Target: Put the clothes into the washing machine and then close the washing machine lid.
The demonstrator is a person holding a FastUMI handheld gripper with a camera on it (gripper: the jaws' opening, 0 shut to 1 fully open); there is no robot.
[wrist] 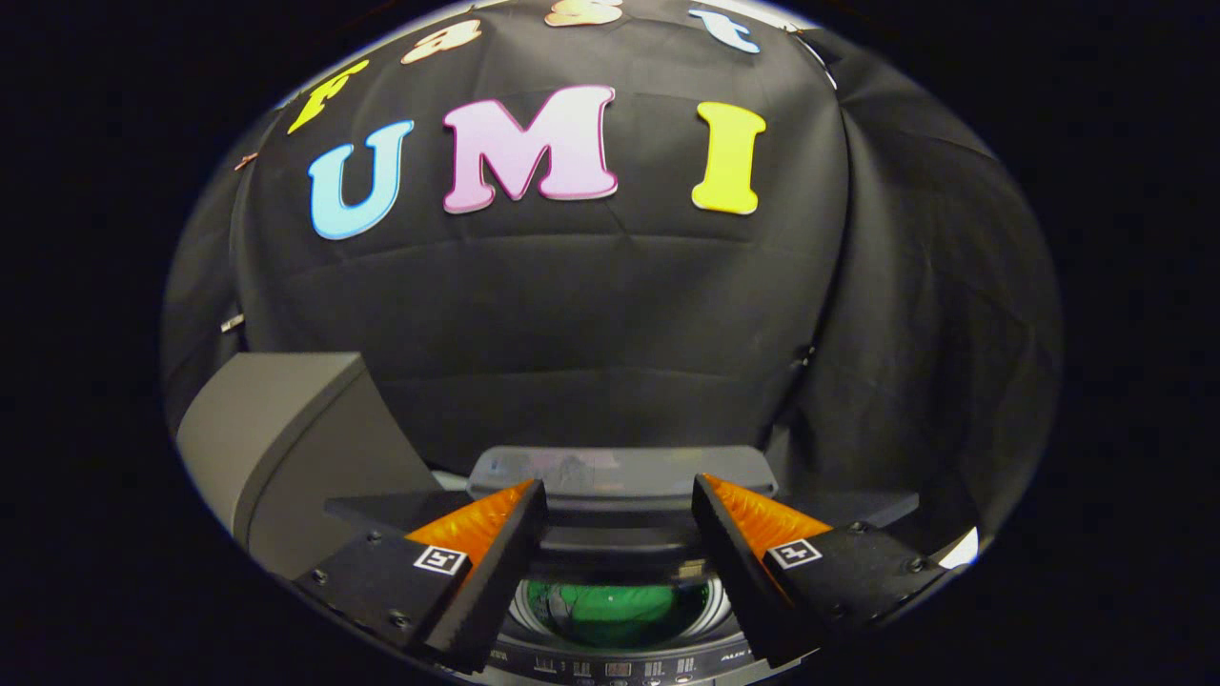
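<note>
The washing machine lies right under me, seen from above. In its round drum opening, low between my fingers, lies a green garment. Beyond the opening, just past the fingertips, sits a grey glossy panel that looks like the lid; I cannot tell whether it is raised or flat. The machine's control strip runs along the near edge. My gripper hangs over the machine, open, with nothing between its fingers.
A grey box-shaped cabinet or appliance stands close on the left of the machine. The black booth cloth hangs right behind the machine and folds around on the right.
</note>
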